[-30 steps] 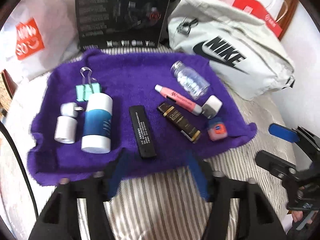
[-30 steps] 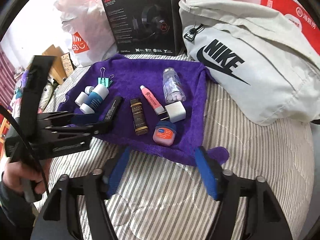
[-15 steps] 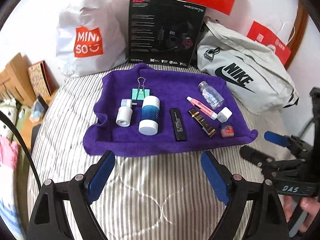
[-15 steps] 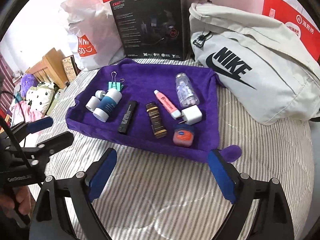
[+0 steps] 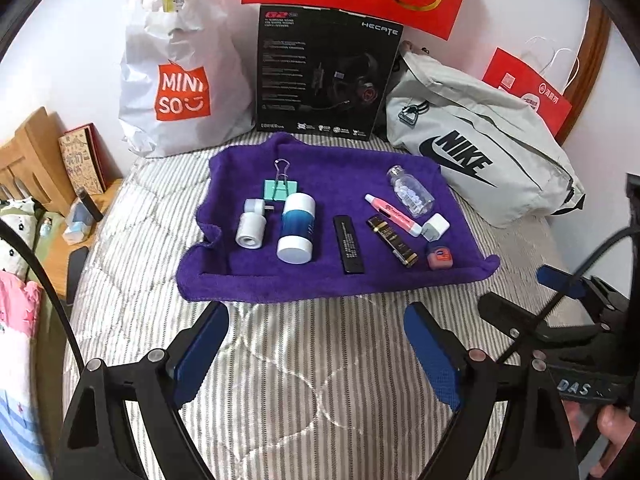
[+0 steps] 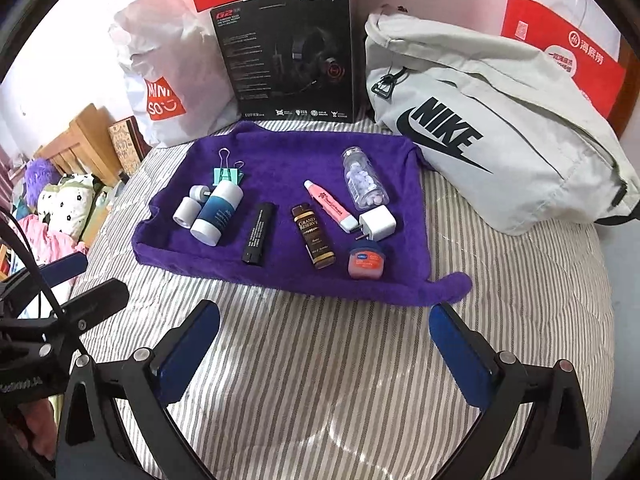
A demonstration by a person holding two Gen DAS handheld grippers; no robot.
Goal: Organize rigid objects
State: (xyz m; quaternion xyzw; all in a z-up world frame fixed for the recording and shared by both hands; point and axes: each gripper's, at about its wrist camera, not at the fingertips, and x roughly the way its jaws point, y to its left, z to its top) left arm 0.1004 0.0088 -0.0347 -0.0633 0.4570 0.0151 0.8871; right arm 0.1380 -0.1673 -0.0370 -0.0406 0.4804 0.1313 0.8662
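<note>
**Small items lined up on purple towel as both claws hang empty**

A purple towel [image 5: 320,160] is spread on a striped bed [image 5: 300,380], and the objects are laid across it. From the left are seen a teal binder clip [image 5: 281,188], a small white cylinder [image 5: 251,229], a white-and-blue bottle [image 5: 297,227], a black bar [image 5: 349,249], a brown-and-gold tube [image 5: 392,241], a pink tube [image 5: 392,214], a clear pill bottle [image 5: 410,191], a white charger plug [image 5: 435,227] and a small pink jar [image 5: 439,257].

The left claw [image 5: 316,344] is held wide above the bare bedding in front of the towel, with nothing between its blue pads. The right claw [image 6: 324,344] is opening, likewise empty.

A Miniso bag [image 5: 180,80], a black headset box [image 5: 324,76] and a grey Nike bag [image 5: 472,148] are propped behind the towel.
</note>
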